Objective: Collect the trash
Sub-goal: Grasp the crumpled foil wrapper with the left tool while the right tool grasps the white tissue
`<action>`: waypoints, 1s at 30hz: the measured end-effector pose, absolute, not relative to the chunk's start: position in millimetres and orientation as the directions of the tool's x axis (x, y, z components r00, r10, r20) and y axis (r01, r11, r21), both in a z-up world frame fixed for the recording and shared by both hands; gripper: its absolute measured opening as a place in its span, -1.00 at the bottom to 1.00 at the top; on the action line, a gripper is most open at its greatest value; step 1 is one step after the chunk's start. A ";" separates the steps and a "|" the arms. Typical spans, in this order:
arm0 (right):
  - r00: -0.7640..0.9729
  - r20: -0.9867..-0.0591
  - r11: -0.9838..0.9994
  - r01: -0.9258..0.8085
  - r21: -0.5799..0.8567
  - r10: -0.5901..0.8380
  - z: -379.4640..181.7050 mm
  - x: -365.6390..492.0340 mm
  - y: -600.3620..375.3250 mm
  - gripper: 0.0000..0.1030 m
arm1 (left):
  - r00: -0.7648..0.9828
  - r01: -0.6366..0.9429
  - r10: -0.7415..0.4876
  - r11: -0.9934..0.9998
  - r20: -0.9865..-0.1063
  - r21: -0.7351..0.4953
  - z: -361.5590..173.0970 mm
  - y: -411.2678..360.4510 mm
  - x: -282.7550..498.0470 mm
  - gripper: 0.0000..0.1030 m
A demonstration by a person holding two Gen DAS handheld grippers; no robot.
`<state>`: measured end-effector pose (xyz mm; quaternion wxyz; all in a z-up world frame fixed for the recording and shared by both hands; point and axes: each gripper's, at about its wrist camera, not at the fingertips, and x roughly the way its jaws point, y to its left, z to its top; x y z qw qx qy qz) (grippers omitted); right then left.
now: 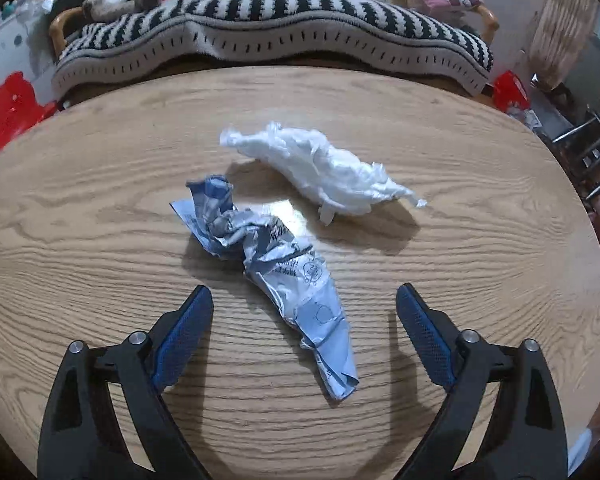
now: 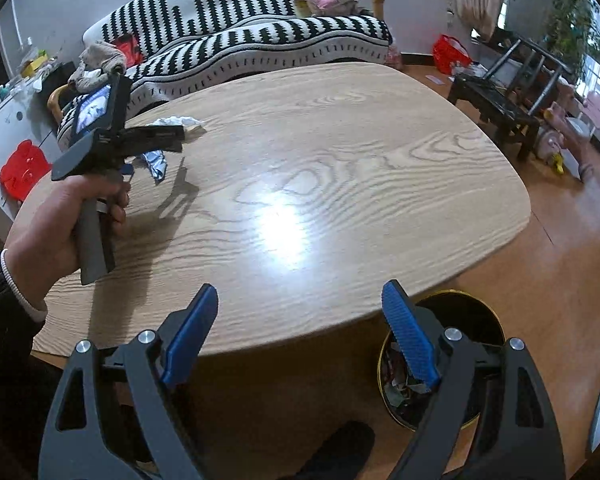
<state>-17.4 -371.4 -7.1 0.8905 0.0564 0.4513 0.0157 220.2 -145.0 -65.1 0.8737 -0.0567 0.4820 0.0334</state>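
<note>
Left wrist view: my left gripper (image 1: 305, 300) hangs released astride the wrapper (image 1: 276, 264), the tissue (image 1: 324, 168) just beyond it. I need to drop and pinch; my right gripper (image 2: 300, 300), also released, waits near what looks like the bin (image 2: 472, 312).

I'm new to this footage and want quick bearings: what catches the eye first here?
Two crumpled pieces of trash lie mid-table: a blue printed wrapper nearest the open left gripper, and a white tissue just beyond it. The right gripper, also open, is over the table's near edge, beside a black bin on the floor with scraps inside.
</note>
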 end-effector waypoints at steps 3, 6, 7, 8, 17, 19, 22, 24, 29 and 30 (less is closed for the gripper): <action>0.596 -0.795 0.991 -0.006 0.134 0.111 -3.3 -4.4 -367.2 0.58 | 0.553 -0.061 0.002 0.997 -0.833 -0.038 -62.3 -147.0 220.9 -0.19; 0.595 -0.786 0.985 -0.060 0.164 0.167 -0.9 21.8 -357.4 0.58 | 0.542 -0.046 -0.043 0.996 -0.839 -0.080 -59.5 -131.6 217.3 -0.36; 0.595 -0.781 0.981 -0.088 0.171 0.189 -0.6 36.6 -350.9 0.58 | 0.535 -0.041 -0.051 0.995 -0.844 -0.086 -56.9 -124.6 213.7 -0.59; 0.595 -0.779 0.980 -0.111 0.164 0.197 -0.4 47.8 -344.8 0.58 | 0.538 -0.034 -0.050 0.996 -0.841 -0.081 -53.7 -119.3 211.2 -0.59; 0.548 -0.789 0.936 -0.339 0.095 0.279 -21.4 188.4 -240.0 0.58 | 0.545 0.005 -0.077 0.996 -0.835 -0.089 -34.1 -51.2 163.3 -0.59; 0.526 -0.810 0.918 -0.394 0.037 0.259 -30.9 218.5 -209.4 0.58 | 0.552 -0.003 -0.079 0.995 -0.830 -0.097 -31.1 -38.4 157.3 -0.59; 0.503 -0.836 0.896 -0.443 -0.030 0.221 -45.9 259.0 -176.2 0.58 | 0.567 -0.014 -0.092 0.992 -0.819 -0.122 -24.3 -25.0 153.2 -0.59; 0.495 -0.849 0.899 -0.434 -0.055 0.187 -55.0 282.2 -165.3 0.58 | 0.576 -0.014 -0.099 0.991 -0.812 -0.131 -20.2 -20.5 153.9 -0.59; 0.440 -0.869 0.900 -0.436 0.016 0.229 -67.6 306.1 -158.6 0.37 | 0.580 0.003 -0.122 0.989 -0.805 -0.148 -17.1 -17.3 156.0 -0.59; 0.446 -0.865 0.903 -0.430 0.019 0.230 -65.6 306.5 -158.8 0.07 | 0.580 0.005 -0.125 0.989 -0.805 -0.149 -16.7 -17.5 156.6 -0.59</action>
